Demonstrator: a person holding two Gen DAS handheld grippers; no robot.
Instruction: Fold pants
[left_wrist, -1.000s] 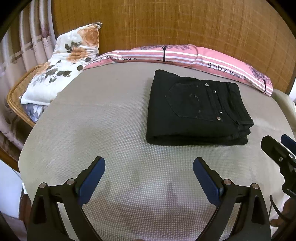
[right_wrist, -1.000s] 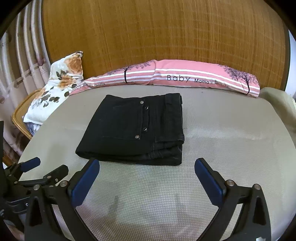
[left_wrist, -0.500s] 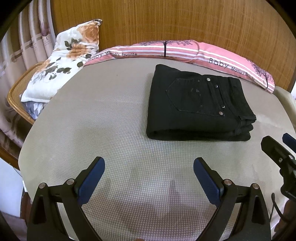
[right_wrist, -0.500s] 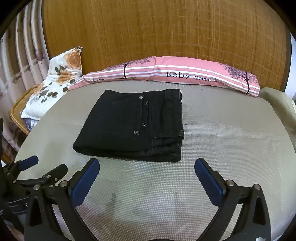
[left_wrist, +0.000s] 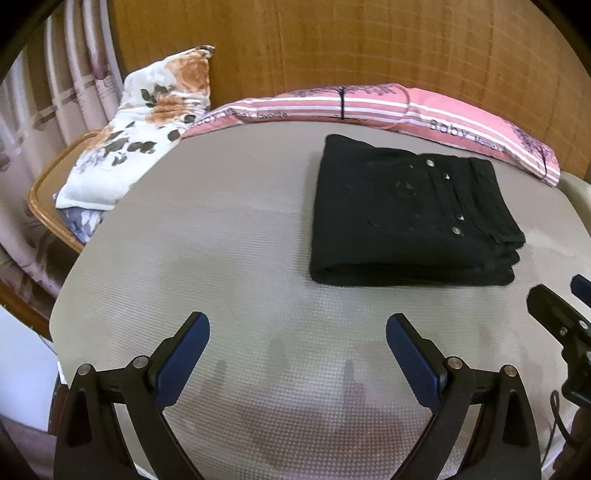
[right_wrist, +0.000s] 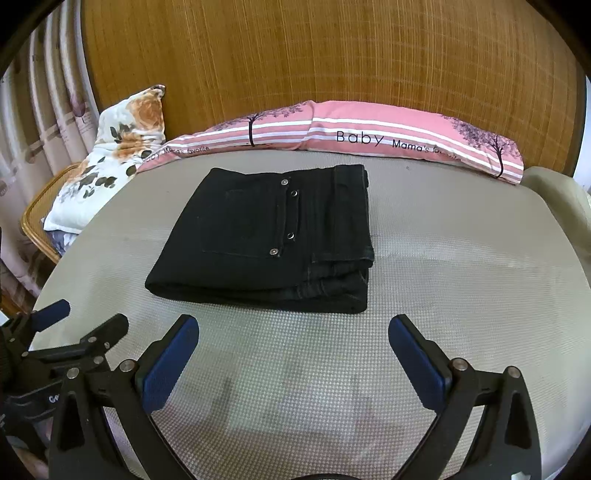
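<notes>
Black pants (left_wrist: 410, 214) lie folded into a compact rectangle on the grey mat (left_wrist: 221, 240), back pocket and rivets up; they also show in the right wrist view (right_wrist: 273, 236). My left gripper (left_wrist: 297, 332) is open and empty, over the mat short of the pants' near edge and to their left. My right gripper (right_wrist: 293, 334) is open and empty, just short of the pants' near edge. Each gripper shows at the edge of the other's view.
A long pink striped pillow (right_wrist: 369, 136) lies along the mat's far edge against a woven wall. A floral pillow (left_wrist: 140, 122) rests on a rattan chair (left_wrist: 48, 199) at the left. A beige cushion (right_wrist: 554, 192) sits at the right.
Both grippers have drawn back and tilted slightly; the pants sit a bit lower in both views. Both stay open and the pants have not moved.
</notes>
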